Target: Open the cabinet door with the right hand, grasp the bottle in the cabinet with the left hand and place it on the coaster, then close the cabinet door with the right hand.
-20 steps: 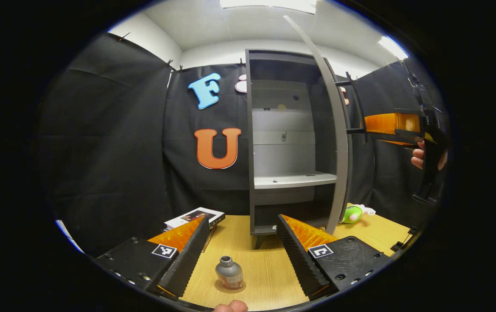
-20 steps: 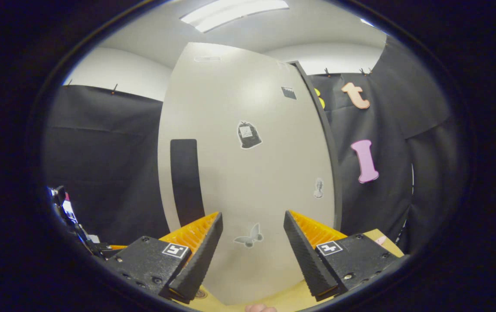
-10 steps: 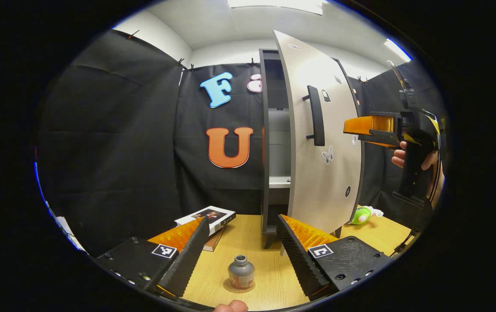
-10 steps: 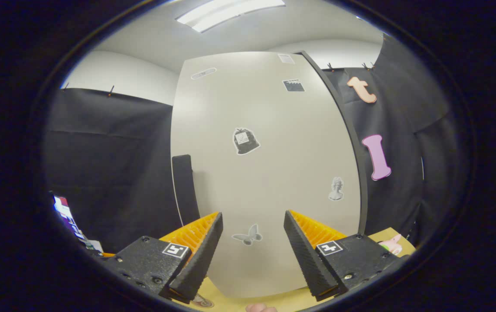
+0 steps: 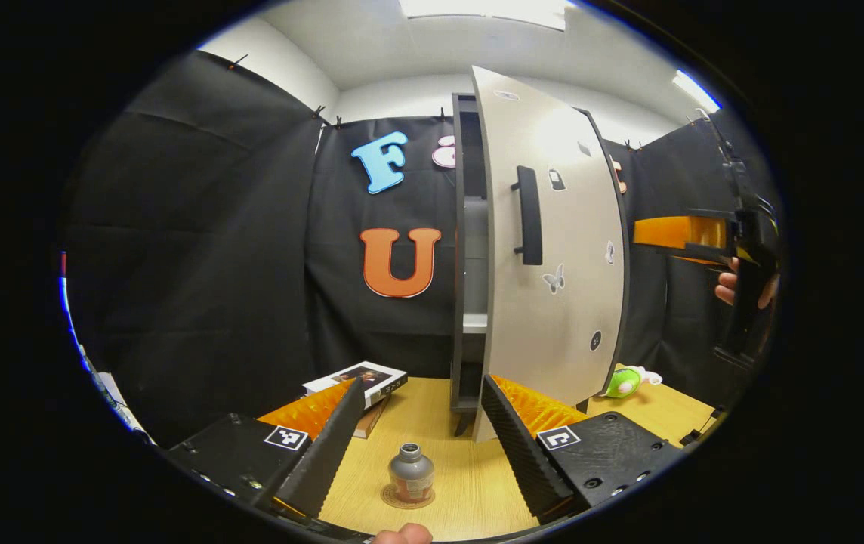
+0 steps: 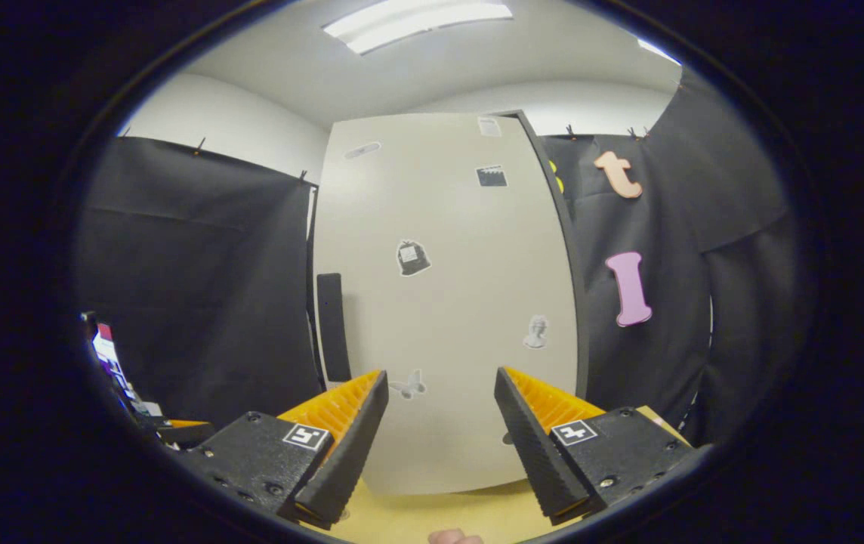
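now we nudge the cabinet door [image 6: 447,302] shut with the right gripper [image 6: 439,423] (fingers spread, empty), pressing squarely.

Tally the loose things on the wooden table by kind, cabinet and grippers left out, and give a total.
Bottle: 1, standing on the coaster
Coaster: 1
Book: 1, perhaps atop a second, which I cannot tell
Green plush toy: 1
Total: 4
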Demonstrator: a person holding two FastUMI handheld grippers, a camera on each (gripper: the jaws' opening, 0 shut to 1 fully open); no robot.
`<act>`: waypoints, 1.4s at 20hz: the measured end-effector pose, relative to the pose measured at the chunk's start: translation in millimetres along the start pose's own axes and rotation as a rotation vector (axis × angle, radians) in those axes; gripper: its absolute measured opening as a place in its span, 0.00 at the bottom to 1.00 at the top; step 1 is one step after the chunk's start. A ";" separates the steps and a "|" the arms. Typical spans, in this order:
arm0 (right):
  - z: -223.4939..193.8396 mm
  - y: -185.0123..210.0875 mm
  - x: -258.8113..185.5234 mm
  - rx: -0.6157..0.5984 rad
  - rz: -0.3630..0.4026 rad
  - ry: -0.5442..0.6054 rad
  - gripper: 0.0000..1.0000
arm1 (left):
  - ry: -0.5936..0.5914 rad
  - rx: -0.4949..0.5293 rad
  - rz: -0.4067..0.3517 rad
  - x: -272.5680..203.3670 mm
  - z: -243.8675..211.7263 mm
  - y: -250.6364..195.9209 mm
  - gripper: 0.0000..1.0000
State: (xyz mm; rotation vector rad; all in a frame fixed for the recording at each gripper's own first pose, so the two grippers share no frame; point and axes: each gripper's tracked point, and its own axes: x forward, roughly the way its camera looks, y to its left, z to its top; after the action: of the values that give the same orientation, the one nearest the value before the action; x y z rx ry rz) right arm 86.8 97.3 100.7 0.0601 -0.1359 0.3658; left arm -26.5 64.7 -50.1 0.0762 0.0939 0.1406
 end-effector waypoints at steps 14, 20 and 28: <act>-74.7 -102.2 -134.3 -0.013 -0.331 0.108 0.94 | -0.096 -0.006 -0.105 -10.6 25.7 -62.8 0.94; -102.8 -106.4 -146.9 0.013 -0.353 0.145 0.94 | -0.109 -0.005 -0.126 -20.6 24.0 -77.2 0.94; -69.8 -109.1 -141.8 0.007 -0.342 0.053 0.94 | -0.098 -0.017 -0.116 -24.0 18.3 -78.4 0.94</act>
State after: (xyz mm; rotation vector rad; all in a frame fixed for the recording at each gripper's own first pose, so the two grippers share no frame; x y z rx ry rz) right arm 3.5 -48.6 7.7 0.0788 -0.0697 0.0264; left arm -37.7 -17.4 -36.2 0.0601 -0.0010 0.0220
